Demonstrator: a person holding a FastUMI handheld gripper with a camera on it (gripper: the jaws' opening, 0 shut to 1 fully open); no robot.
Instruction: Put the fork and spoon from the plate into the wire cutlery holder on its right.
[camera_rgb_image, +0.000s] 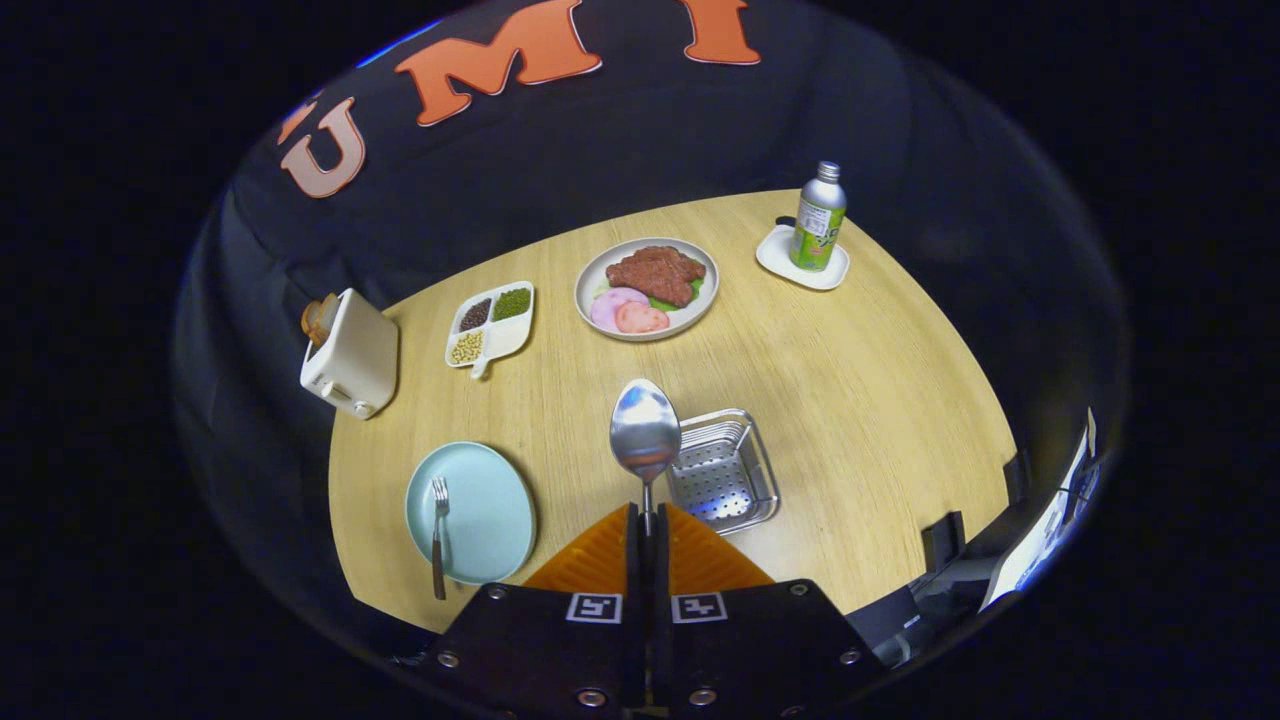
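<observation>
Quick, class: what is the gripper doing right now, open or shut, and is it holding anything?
Gripper: shut on the spoon, fingers pressed together on its handle, bowl held up ahead of them beside the wire cutlery holder.

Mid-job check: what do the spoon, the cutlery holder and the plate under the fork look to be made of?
Spoon, clamped in the gripper: polished metal, likely steel; its bowl mirrors light.
Cutlery holder: shiny metal, wire rim around a perforated base.
Plate: pale blue, smooth, matte; ceramic or melamine, can't tell.
Fork: metal tines, darker handle, possibly wood.
</observation>
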